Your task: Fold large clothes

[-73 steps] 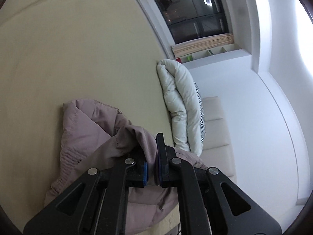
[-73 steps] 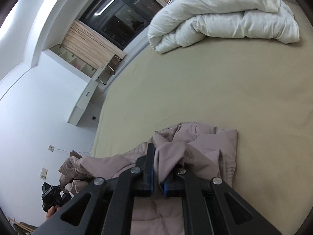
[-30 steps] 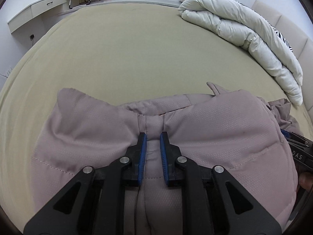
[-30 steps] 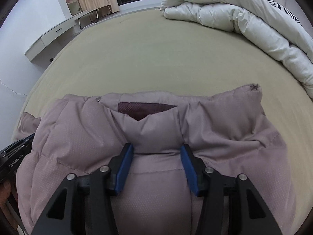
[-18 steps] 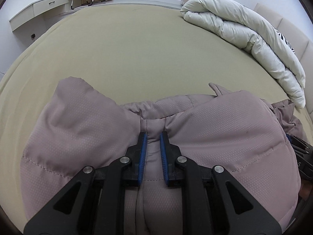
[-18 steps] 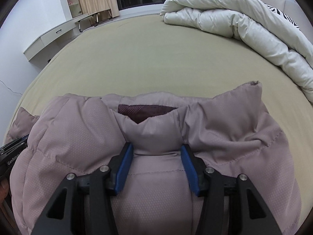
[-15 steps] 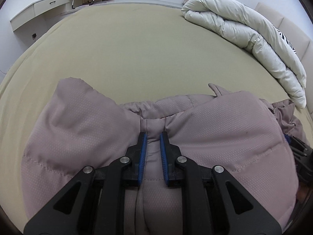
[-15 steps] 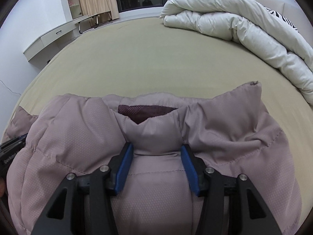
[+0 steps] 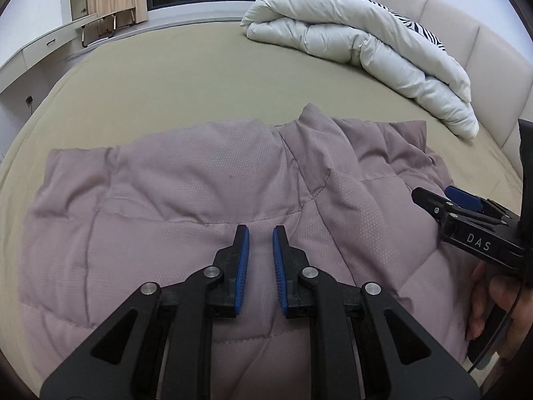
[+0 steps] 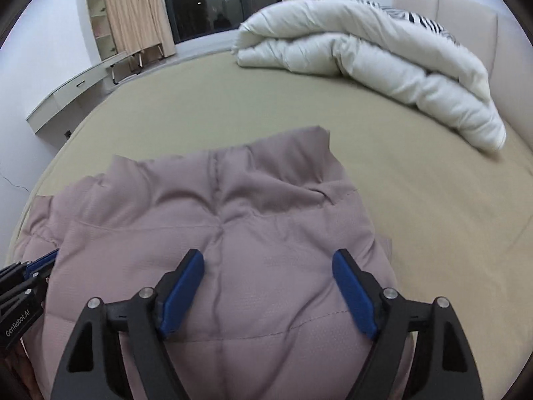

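A mauve puffer jacket (image 9: 186, 200) lies spread on the olive bed sheet (image 9: 186, 76), collar end away from me. It also shows in the right wrist view (image 10: 240, 220). My left gripper (image 9: 260, 236) hovers over its near part with the blue pads a narrow gap apart and no fabric pinched between them. My right gripper (image 10: 266, 260) is wide open above the jacket's right half, holding nothing. The right gripper also shows at the right edge of the left wrist view (image 9: 466, 210). The left gripper shows at the left edge of the right wrist view (image 10: 23, 280).
A rolled white duvet (image 9: 363, 43) lies at the bed's far right, by a beige padded headboard (image 9: 493, 43). It shows in the right wrist view too (image 10: 376, 53). A low white shelf (image 9: 43, 50) and a dark window (image 10: 216, 0) with curtains stand beyond the bed.
Both grippers let go of the jacket and pulled back. The right jaws opened wide, the left ones slightly. The jacket settled flatter on the sheet, its bunched folds released.
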{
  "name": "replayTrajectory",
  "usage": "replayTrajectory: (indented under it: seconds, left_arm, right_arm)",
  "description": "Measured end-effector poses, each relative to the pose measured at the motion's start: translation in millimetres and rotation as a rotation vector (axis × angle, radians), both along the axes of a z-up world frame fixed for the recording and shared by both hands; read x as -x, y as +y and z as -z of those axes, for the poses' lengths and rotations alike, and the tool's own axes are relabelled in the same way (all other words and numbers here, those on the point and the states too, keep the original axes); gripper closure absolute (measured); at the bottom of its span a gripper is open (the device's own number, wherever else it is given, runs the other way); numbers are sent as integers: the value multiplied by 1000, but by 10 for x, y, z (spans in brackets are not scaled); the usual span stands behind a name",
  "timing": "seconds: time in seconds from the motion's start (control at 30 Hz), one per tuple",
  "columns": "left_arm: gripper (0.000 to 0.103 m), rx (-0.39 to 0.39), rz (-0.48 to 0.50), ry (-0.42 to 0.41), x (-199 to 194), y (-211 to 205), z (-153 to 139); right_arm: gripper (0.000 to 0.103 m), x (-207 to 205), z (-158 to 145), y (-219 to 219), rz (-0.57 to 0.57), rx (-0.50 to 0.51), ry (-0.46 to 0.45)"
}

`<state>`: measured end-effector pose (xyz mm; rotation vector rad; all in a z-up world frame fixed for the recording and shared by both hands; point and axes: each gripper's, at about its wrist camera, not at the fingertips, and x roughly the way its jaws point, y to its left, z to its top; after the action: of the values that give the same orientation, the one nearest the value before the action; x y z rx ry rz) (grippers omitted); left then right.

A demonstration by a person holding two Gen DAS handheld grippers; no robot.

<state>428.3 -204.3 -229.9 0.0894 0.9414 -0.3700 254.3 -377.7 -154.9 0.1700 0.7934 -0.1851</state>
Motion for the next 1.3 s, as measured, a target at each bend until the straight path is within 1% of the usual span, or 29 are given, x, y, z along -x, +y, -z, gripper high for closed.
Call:
replayTrajectory:
  seconds: [0.1, 0.2, 0.27, 0.33, 0.37, 0.4, 0.47, 0.53, 0.57, 0.63, 0.7, 0.77, 0.83, 0.87, 0.9, 0.97, 1.0, 1.07, 1.1, 1.2, 1.3]
  left_arm:
    - [89, 18, 0, 21, -122, -35, 136]
    - [89, 32, 4, 26, -269, -64, 255]
    - [89, 43, 3, 24, -345, -91, 351]
    - [89, 51, 2, 32, -396, -83, 371]
    - [89, 68, 4, 42, -425, -64, 362]
    - [89, 89, 2, 62, -425, -16, 324]
    - [89, 131, -23, 94, -360, 153, 163]
    - [89, 137, -70, 68, -231, 377, -23]
    - [89, 133, -95, 40, -172, 488, -117]
    - [89, 107, -149, 3, -61, 692, -217]
    - [89, 77, -194, -6, 53, 884, -205]
    - [89, 63, -211, 10, 62, 992, -90]
    - [89, 66, -208, 26, 59, 1045, 52]
    - [89, 56, -196, 13, 68, 1048, 91]
    - [89, 45, -187, -1, 83, 1051, 124]
    - [89, 56, -185, -7, 64, 1047, 181]
    - [89, 72, -188, -3, 46, 1068, 207]
    - [89, 98, -195, 12, 21, 1106, 242]
    - [89, 99, -195, 16, 6, 1102, 236]
    - [89, 76, -184, 18, -51, 1053, 200]
    - [89, 58, -178, 5, -46, 1002, 216]
  right_arm:
    - [19, -95, 120, 0, -2, 28, -6]
    - [17, -147, 233, -28, 11, 11, -26]
    - [17, -174, 265, -26, 16, 14, -25]
    - [17, -211, 258, -4, 16, 31, -8]
    - [17, -225, 239, -8, 14, 31, 2]
    - [18, -227, 184, -7, 12, 31, 17]
    - [24, -140, 5, 7, 17, -2, 22]
    - [24, 65, -256, 123, -17, -80, -47]
    - [24, 150, -352, 236, -48, -76, -75]
    - [23, 291, -479, 515, -119, -56, -122]
    - [22, 344, -456, 821, -191, -24, -118]
    - [22, 320, -307, 1083, -241, 53, -85]
    - [17, 249, -49, 1283, -272, 143, -33]
    - [13, 238, 38, 1322, -273, 185, -40]
    - [12, 231, 93, 1316, -269, 192, -56]
    - [7, 177, 151, 1213, -253, 137, -53]
    - [7, 141, 167, 1171, -251, 120, -49]
    - [5, 137, 179, 1165, -259, 120, -47]
    - [5, 134, 168, 1161, -265, 118, -42]
    - [9, 204, 13, 1111, -259, 94, -31]
    - [10, 417, -181, 1028, -213, 44, -102]
